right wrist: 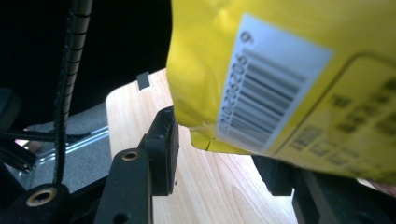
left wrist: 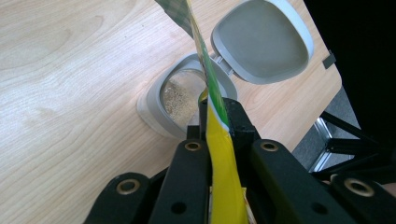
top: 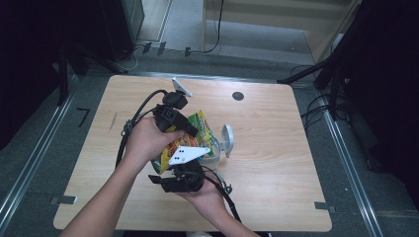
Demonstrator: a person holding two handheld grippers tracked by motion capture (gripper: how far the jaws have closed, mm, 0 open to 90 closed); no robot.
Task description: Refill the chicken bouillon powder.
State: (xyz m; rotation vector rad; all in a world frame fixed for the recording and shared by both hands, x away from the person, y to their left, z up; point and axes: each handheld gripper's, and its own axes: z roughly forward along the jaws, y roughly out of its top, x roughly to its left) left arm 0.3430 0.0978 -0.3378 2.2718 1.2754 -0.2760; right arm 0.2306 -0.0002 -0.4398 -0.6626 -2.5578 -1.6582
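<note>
On the yellow bag (right wrist: 299,84), a white barcode label (right wrist: 271,88) with a sideways row of digits, perhaps containing "206206", too blurred to confirm. Beside the label, rows of dark small print inside an outlined panel, unreadable. No other legible words or brand anywhere.

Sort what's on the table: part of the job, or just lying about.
Job: yellow bag, pinched by left gripper; right gripper at its corner; open grey container holding grains; its hinged lid.
Lying about: black disc.
</note>
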